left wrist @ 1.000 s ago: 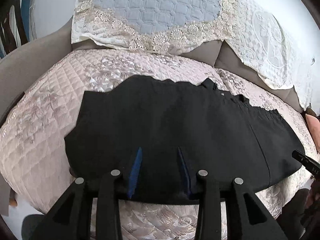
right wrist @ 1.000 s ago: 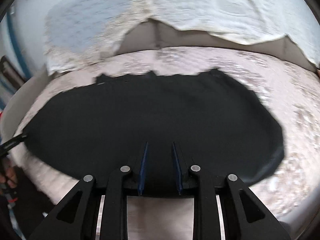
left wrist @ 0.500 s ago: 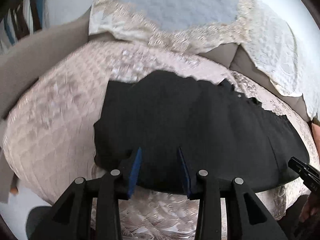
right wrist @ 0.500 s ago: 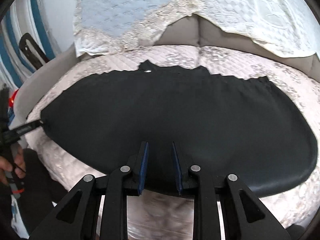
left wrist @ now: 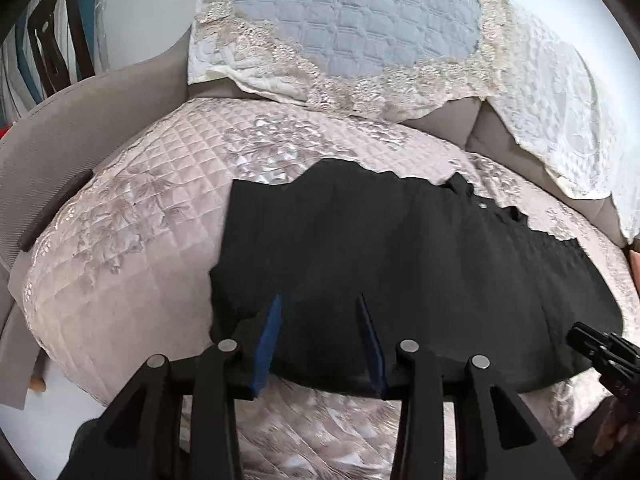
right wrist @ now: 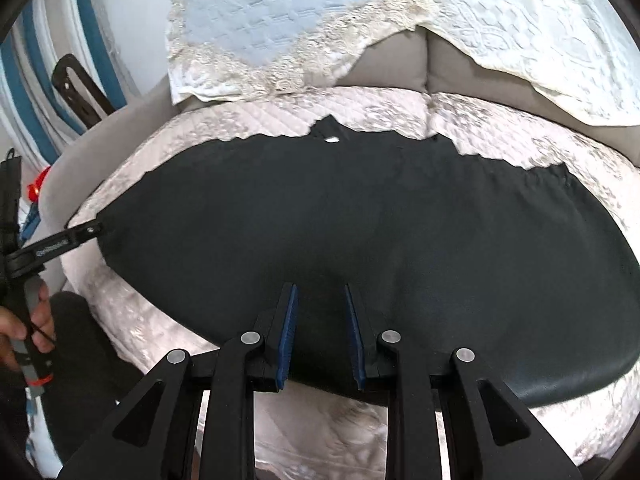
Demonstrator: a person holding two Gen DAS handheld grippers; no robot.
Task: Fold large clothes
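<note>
We stand over a sofa seat with a black garment (left wrist: 400, 264) spread flat across its quilted, pale pink satin cover (left wrist: 132, 248), the waistband edge ragged toward the backrest and the near hem hanging at the seat's front lip. Our left gripper (left wrist: 320, 340) hovers at the near left corner, its jaws having just eased wider, the cloth beneath the blue pads (left wrist: 269, 338) but not pinched. Our right gripper (right wrist: 320, 332) sits parted over the near hem, clamping nothing. We judge the fold has yet to begin: next, each gripper must close on the near edge so it can be lifted and carried over. The garment looks matte, heavy and smooth; lace-trimmed quilted throws (left wrist: 360, 28) drape the grey backrest (left wrist: 440, 120) behind
</note>
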